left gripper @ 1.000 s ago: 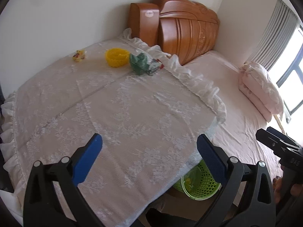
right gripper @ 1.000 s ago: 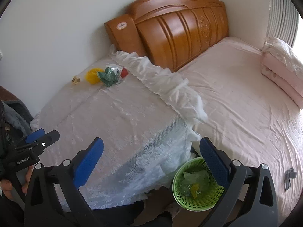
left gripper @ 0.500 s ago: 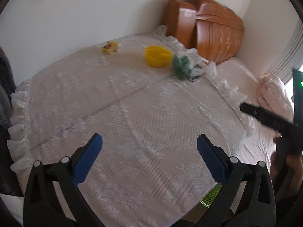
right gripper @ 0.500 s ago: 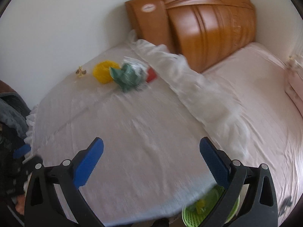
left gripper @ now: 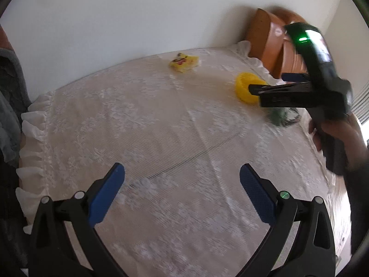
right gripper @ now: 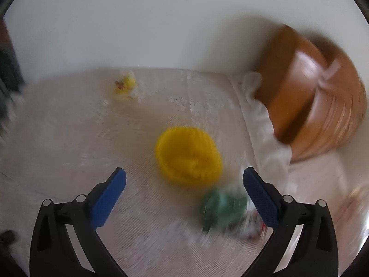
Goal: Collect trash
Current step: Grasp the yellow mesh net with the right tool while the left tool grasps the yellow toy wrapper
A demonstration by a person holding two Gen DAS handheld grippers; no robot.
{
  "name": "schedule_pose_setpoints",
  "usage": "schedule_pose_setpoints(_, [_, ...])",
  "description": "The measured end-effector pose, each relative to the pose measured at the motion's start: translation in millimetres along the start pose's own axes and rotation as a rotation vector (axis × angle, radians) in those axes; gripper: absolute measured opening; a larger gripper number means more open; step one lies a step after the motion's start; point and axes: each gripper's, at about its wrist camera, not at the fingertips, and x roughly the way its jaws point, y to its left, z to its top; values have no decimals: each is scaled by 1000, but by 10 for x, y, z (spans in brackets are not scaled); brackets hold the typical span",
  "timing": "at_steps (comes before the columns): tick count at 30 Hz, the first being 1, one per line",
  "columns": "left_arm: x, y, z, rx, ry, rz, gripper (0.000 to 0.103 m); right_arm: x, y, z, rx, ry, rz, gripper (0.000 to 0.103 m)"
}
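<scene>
- Right tongs (right gripper: 184, 192) spread wide, gripping nothing, low over the lace-covered tabletop (left gripper: 161, 124); yellow cup (right gripper: 188, 155) just ahead, green wrapper (right gripper: 222, 207) beside its right pad
- Left tongs (left gripper: 182, 192) likewise released, near the front edge; small yellow wrapper (left gripper: 184, 61) by the far edge

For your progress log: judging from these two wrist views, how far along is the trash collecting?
Nothing looks collected in these views, and no bin shows. Both tongs are open and empty. The right tongs are closing in on the yellow cup and the green wrapper; the left tongs hang above bare lace cloth. Left to pick up: cup, wrapper and the small yellow packet near the wall.
</scene>
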Motion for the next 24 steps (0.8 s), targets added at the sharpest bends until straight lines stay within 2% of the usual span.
schedule_pose_setpoints(4, [139,131,153,-27,-1,-1,96,374,-60,155,2,72,6,100])
schedule_pose_setpoints(6, [213,149,257,-29,-6,-2,96,490,-120,187,44,95,58,92])
schedule_pose_setpoints(8, [332,169,426,-33,-7,-1,96,542,-171,191,81,117,103,64])
schedule_pose_setpoints(9, [375,175,493,-36,-8,-1,96,545,-196,197,99,116,119,61])
schedule_pose_setpoints(11, [493,184,684,-46,-17,11,96,507,-260,206,138,97,133,40])
schedule_pose_setpoints(13, [603,168,884,-50,-29,33,95,441,-328,210,182,76,158,28])
schedule_pose_setpoints(17, [780,99,1249,-56,-56,49,95,216,-481,209,288,5,221,26])
schedule_pose_setpoints(24, [1225,-110,1702,-96,-36,54,96,-337,-549,-3,381,-102,288,27])
